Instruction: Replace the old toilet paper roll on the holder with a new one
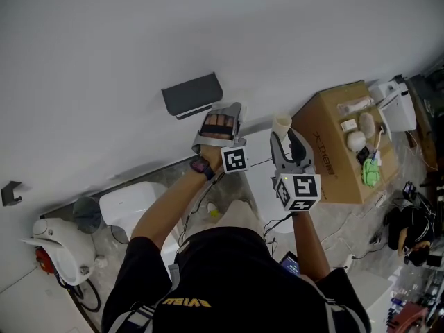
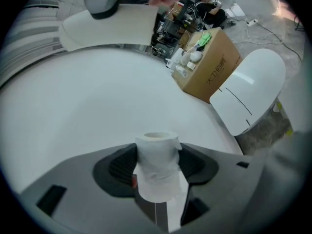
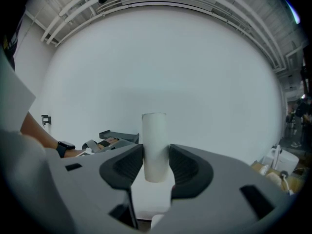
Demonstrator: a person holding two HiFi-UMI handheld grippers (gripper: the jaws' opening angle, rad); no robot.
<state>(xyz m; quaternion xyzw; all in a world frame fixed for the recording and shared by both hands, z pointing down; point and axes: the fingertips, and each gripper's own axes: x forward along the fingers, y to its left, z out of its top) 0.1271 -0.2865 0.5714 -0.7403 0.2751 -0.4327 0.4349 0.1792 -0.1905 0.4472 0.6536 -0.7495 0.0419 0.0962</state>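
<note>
My left gripper (image 2: 157, 168) is shut on a small white toilet paper roll (image 2: 156, 150) that stands upright between its pads. In the head view the left gripper (image 1: 227, 114) sits just below and right of the dark grey wall holder (image 1: 192, 94), and the roll is hidden there. My right gripper (image 3: 156, 162) is shut on a bare cardboard tube (image 3: 154, 133), also upright. The head view shows the right gripper (image 1: 288, 139) to the right of the left one, with the tube (image 1: 281, 124) sticking up from its jaws. The holder (image 3: 118, 136) lies low at the left of the right gripper view.
A white toilet (image 1: 132, 207) stands below the holder, its lid (image 2: 251, 89) raised. A cardboard box (image 1: 347, 144) with small items on top sits to the right. A white fixture (image 1: 59, 248) is at the lower left, and a wall hook (image 1: 10, 191) at the far left.
</note>
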